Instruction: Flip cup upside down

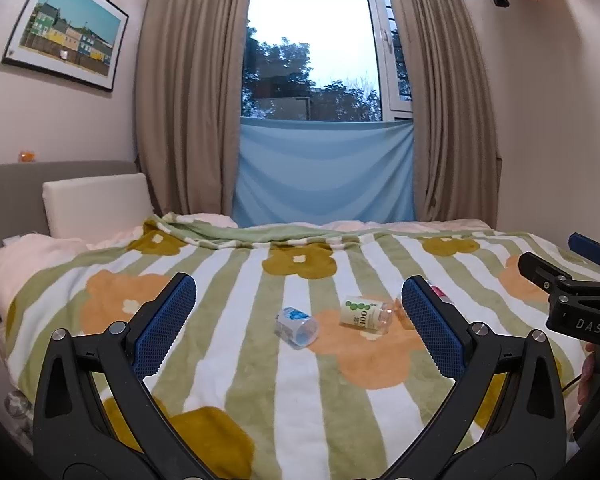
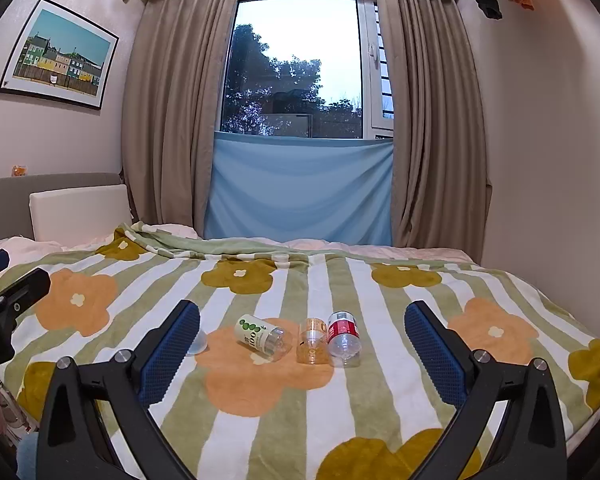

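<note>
Your left gripper (image 1: pixel 298 312) hovers above the bed (image 1: pixel 260 380) with its blue-padded fingers (image 1: pixel 168 324) spread wide and nothing between them, and your right gripper (image 2: pixel 302 338) hangs the same way, fingers (image 2: pixel 436 344) wide apart and empty. Four small clear cups lie on their sides on the striped, flowered blanket (image 2: pixel 340 400), none of them upright. In the left view, the blue-labelled cup (image 1: pixel 296 326) rests on a white stripe, framed between your left fingers, its open mouth turned toward you. Just to its right, apart from it, lies the green-dotted cup (image 1: pixel 366 315) on an orange flower, mouth pointing right. From the right view, that same green-dotted cup (image 2: pixel 264 338) sits left of centre, and further right the orange-tinted cup (image 2: pixel 313 340) and the red-labelled cup (image 2: pixel 343 338) lie side by side, touching or nearly so, both mouths toward you. The blue-labelled cup is mostly hidden there behind your right gripper's left finger. Your right gripper (image 1: pixel 580 300) shows at the right edge of the left view, beside the bed's far side. Behind the bed, beige curtains (image 2: pixel 172 120) frame a window (image 2: pixel 296 68) with a blue cloth (image 2: pixel 300 192) hung across its lower part.
</note>
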A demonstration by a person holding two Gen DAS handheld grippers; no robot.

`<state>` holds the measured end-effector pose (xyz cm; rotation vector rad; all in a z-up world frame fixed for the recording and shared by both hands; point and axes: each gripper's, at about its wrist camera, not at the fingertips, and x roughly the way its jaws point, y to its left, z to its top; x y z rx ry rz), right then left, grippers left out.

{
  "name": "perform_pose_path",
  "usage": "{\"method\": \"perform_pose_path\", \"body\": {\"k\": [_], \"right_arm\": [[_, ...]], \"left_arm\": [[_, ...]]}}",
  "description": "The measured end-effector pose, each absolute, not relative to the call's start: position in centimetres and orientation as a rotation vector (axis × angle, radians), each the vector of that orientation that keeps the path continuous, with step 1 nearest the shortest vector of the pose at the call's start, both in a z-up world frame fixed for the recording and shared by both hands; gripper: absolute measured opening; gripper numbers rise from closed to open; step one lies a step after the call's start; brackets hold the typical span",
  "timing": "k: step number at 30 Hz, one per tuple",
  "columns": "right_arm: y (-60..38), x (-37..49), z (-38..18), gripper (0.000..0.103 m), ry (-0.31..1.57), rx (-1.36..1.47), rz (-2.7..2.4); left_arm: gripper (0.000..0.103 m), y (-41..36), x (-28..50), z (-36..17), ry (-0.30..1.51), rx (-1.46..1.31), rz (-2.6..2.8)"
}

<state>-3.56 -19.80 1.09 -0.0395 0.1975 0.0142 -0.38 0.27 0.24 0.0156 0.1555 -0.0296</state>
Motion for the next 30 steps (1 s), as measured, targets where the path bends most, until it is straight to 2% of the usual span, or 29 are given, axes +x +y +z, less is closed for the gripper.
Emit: {"method": "perform_pose_path", "body": {"k": [30], "right_arm": [[-20.1, -3.9, 0.9, 0.102, 0.183, -0.024, 0.017]], "left_arm": [[0.103, 0.1, -1.3, 0.7, 0.109, 0.023, 0.009]]}}
